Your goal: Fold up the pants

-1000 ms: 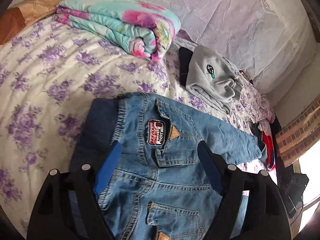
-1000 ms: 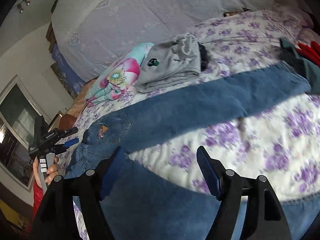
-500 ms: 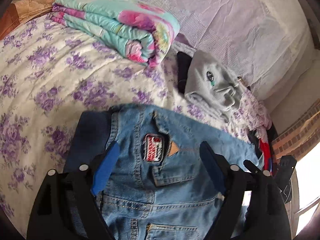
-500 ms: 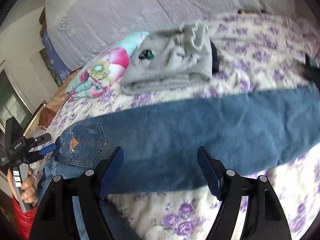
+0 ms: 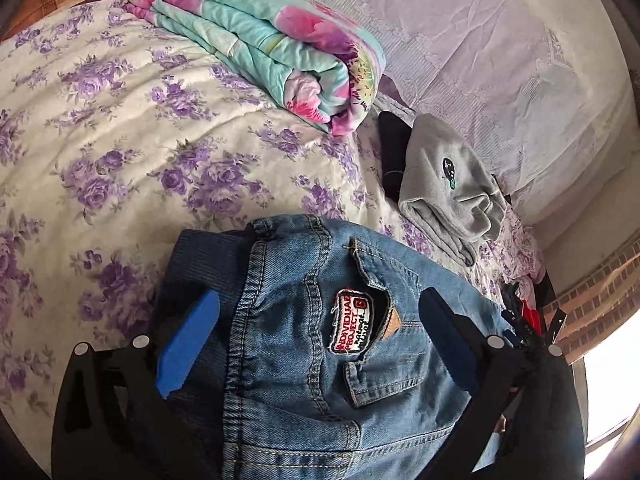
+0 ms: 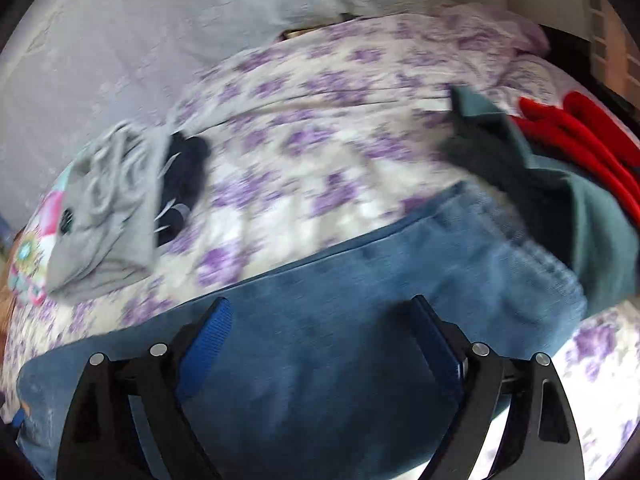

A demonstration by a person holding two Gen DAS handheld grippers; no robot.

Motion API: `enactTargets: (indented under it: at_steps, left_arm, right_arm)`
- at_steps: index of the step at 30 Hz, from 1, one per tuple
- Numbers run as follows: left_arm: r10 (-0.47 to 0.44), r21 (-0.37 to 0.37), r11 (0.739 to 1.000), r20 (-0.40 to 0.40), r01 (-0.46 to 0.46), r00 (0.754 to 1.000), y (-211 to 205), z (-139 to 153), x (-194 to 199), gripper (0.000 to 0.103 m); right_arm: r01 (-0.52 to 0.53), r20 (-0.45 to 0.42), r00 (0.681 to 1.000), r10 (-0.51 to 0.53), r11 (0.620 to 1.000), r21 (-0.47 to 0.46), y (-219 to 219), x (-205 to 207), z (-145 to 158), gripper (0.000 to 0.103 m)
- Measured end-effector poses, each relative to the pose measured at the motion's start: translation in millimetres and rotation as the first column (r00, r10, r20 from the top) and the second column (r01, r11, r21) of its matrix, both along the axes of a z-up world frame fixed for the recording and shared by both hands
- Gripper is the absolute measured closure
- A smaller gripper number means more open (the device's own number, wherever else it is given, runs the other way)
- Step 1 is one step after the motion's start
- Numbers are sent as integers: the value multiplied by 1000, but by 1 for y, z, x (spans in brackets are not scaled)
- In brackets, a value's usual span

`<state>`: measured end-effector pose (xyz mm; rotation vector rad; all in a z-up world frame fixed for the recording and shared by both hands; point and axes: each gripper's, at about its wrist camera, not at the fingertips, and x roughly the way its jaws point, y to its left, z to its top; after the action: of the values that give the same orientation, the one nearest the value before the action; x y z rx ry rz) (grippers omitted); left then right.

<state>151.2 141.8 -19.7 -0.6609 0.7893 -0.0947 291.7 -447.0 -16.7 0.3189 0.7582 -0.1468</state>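
The left gripper (image 5: pixel 318 324) hangs over the waist end of the jeans (image 5: pixel 320 360), its blue pads (image 5: pixel 188 344) spread wide with nothing between them; it sits there, I judge, because the dark ribbed waistband (image 5: pixel 200 264) and the patched back pocket (image 5: pixel 354 326) mark the end to pin or lift for a fold. The jeans lie flat on the purple-flowered bedsheet (image 5: pixel 120 140), seat side up, so the legs run off to the right. Beyond them, at the far side, a rolled turquoise quilt (image 5: pixel 256 40) and a folded grey garment (image 5: pixel 448 184) are set apart, likely to leave working room.

The right gripper (image 6: pixel 322 320) hovers above a leg of the jeans (image 6: pixel 340 320) near its hem (image 6: pixel 532 256), jaws likewise wide apart and holding nothing. That view is blurred. The hem lies just beside a dark green garment (image 6: pixel 560 200) and a red one (image 6: pixel 580 128) at the right. Being over the leg end suits carrying it back toward the waist.
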Motion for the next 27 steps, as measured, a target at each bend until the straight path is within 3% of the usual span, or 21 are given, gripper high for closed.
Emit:
enactTargets:
  at_steps: [3,6,7,9,11,12,15,17,21,24,27]
  left_arm:
    - [3,40,999,3,-3,1000,-6,2,-1,6]
    - [11,65,998,34,-14,999,-7,9,-9,6]
    - [22,73,997,58,-26,998,-6,13,-13,6]
    - [47,68,996,103,-54,994,0,20,-23,6]
    - [77,38,996,126,-82,989,11,24,-29,6]
    - [94,12,995,122,-96,988,19,23,-30,6]
    - [137,-120,985,97,-125,986,47,16,-32,6]
    - [165,-158,976,77,-152,983,66,12,-34,6]
    - [192,-223,958,39,-179,981,88,2,-35,6]
    - [168,-274,948,0,-161,986,92,-8,-28,6]
    - [141,-260,955,-25,-143,990,87,-12,-22,6]
  right_arm:
    - [-31,94,995,17,989,147,-8,-19,11,14]
    - [-239,197,957,213,963,122,40,-35,37,14]
    - [-335,202,930,308,935,116,62,-37,40,13]
    - [-465,132,885,447,870,165,96,-30,29,10]
    - [-460,-30,876,481,854,241,112,-12,-6,9]
    - [-462,-14,877,480,852,247,112,-10,-15,8]
    - [-416,29,906,421,880,228,105,-17,-3,12]
    - [-437,104,899,425,882,175,109,-29,8,12]
    - [-539,144,830,539,841,-45,142,-39,32,13]
    - [-596,100,772,627,770,-226,169,-33,39,13]
    - [-662,48,708,705,685,-306,191,-23,38,14]
